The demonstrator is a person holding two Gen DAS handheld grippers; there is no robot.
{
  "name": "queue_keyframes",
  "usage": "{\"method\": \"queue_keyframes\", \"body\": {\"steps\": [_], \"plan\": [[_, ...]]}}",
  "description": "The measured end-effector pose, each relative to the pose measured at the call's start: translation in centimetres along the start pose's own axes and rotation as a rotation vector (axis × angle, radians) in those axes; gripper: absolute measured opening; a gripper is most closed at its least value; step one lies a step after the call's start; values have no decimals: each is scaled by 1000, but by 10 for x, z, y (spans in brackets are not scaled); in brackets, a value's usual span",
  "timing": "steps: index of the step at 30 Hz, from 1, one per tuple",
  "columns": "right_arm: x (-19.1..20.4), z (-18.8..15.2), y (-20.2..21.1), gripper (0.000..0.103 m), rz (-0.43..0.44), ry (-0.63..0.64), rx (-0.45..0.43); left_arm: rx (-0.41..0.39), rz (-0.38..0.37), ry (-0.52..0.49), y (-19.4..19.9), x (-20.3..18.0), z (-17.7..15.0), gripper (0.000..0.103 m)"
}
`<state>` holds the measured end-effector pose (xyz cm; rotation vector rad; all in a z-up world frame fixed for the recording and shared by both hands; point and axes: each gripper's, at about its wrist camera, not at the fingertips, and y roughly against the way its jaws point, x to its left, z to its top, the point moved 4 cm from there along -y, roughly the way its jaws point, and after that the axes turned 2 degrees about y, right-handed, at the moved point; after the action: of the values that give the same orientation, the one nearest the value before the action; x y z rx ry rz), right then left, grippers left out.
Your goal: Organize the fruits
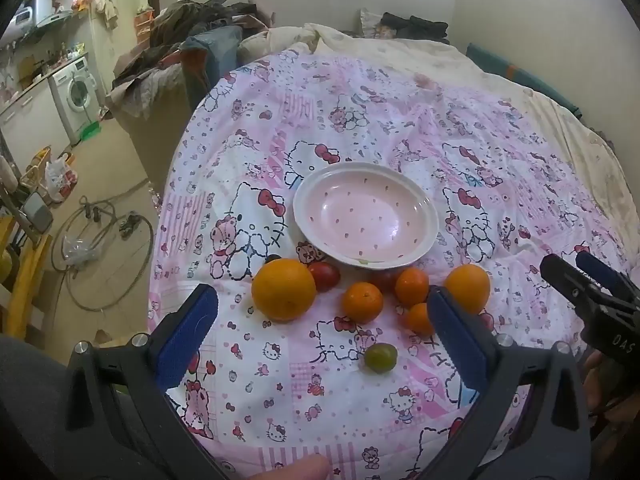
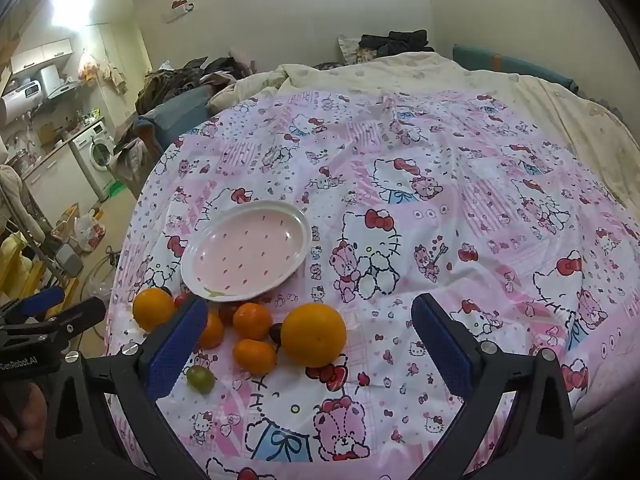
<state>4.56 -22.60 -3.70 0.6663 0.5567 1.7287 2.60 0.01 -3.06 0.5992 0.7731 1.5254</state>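
Observation:
An empty pink plate (image 1: 366, 216) (image 2: 246, 252) with a white rim lies on the Hello Kitty bedsheet (image 1: 400, 128). In front of it lie two large oranges (image 1: 284, 290) (image 1: 468, 288), several small tangerines (image 1: 362, 302), red tomatoes (image 1: 324, 276) and one green fruit (image 1: 380, 357) (image 2: 200, 378). My left gripper (image 1: 320, 308) is open and empty, hovering just before the fruit. My right gripper (image 2: 308, 320) is open and empty; a large orange (image 2: 313, 334) sits between its fingers' line of sight. The right gripper also shows in the left wrist view (image 1: 576, 276).
The bed's left edge drops to a cluttered floor with cables and bags (image 1: 60, 180). A pile of clothes (image 1: 192, 40) stands at the back left, a washing machine (image 1: 78, 94) beyond. A cream duvet (image 2: 400, 72) covers the far bed.

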Motion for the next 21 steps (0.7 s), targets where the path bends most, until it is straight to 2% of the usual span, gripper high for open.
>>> {"method": "queue_keyframes", "body": {"steps": [21], "plan": [[-1, 1, 2, 103, -7, -9, -6, -14, 3, -5, -3, 1, 1, 103]]}}
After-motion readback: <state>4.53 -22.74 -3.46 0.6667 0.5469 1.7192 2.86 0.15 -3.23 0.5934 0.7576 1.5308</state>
